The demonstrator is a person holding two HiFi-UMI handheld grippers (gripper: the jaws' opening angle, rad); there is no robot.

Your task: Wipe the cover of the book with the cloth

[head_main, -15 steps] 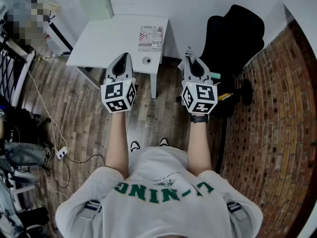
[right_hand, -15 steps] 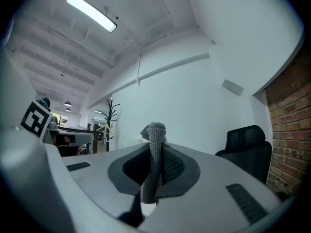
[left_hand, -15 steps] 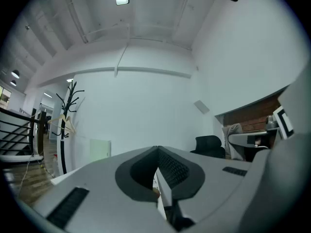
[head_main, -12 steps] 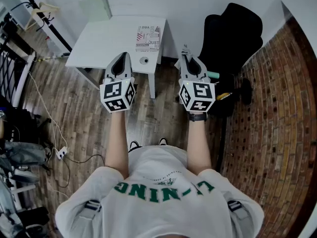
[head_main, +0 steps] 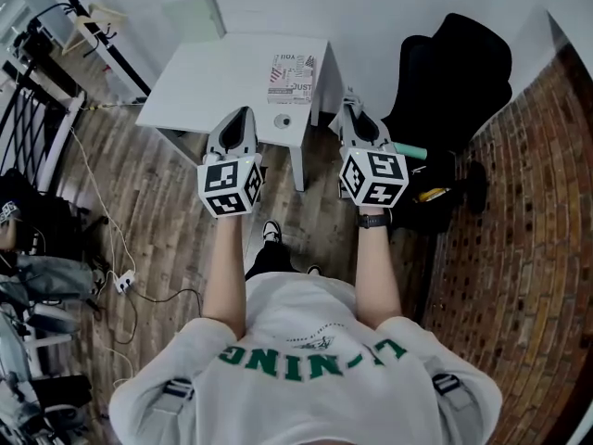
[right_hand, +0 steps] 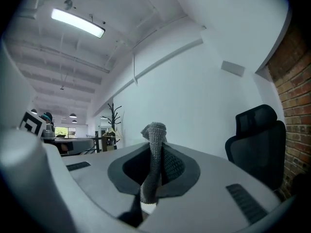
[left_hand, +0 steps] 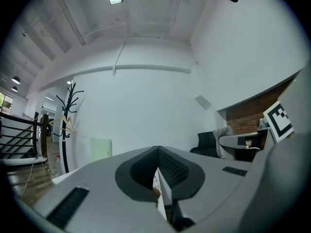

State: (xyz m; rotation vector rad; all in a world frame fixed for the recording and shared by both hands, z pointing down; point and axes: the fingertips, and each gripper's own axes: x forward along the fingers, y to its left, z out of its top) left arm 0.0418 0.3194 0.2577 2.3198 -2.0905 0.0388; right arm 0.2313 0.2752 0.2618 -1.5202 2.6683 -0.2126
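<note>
while right tongs [head_main: 351, 108] clamp the cloth [right_hand: 154, 152] and left tongs [head_main: 242, 114] sit closed on nothing, book [head_main: 292, 74] lies ahead between them on worktop [head_main: 213, 72], long axis pointing away.

From overhead we look steeply down on the white table [head_main: 213, 77]; both gripper cameras face the wall beyond it, sharing the black chair [right_hand: 256, 139].

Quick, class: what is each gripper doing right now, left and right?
Left gripper: closed, holding nothing.
Right gripper: closed on the grey cloth.
</note>
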